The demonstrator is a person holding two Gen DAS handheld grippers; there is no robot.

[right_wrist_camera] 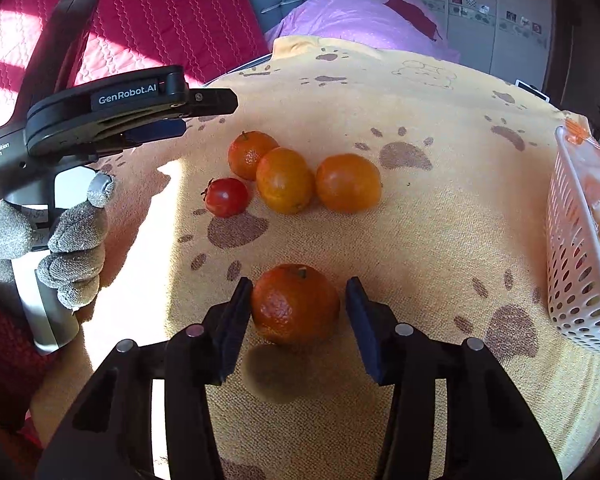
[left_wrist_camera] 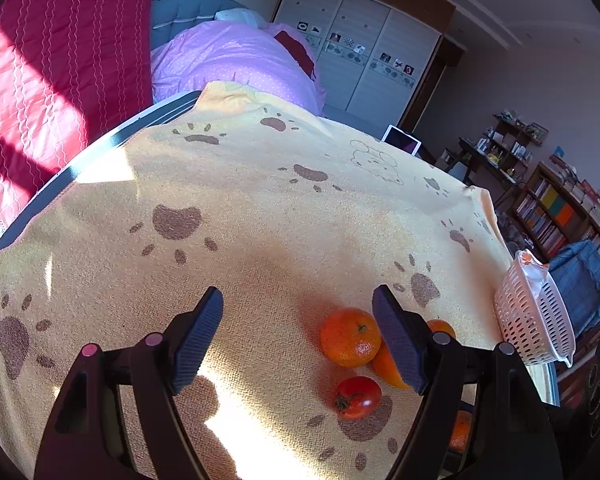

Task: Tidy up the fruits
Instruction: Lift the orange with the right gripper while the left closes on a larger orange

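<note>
The biggest thing before me is the table, covered with a yellow towel (right_wrist_camera: 440, 240) that has brown paw prints. At its right edge stands a white basket (right_wrist_camera: 572, 280) with holes in its wall, and inside it lies a plastic bag with orange fruit; I cannot count them.

My left gripper (left_wrist_camera: 298, 334) hovers over the towel with its jaws released and wide, and nothing is between them. In the right wrist view I see this same gripper from the side, held by my gloved left hand (right_wrist_camera: 56, 248), near the left end of the fruit group.

My right gripper (right_wrist_camera: 300, 332) is low over the towel, around a dark orange mandarin (right_wrist_camera: 296, 304). Its left pad touches the skin, but between the right pad and the fruit a small gap is visible, so it is not clenched on it. The mandarin rests on the towel, well apart from the others.

Farther away lie three more oranges in a row (right_wrist_camera: 286, 180), touching each other. Just beside them, on the left, lies the smallest fruit, a red tomato (right_wrist_camera: 227, 197).
</note>
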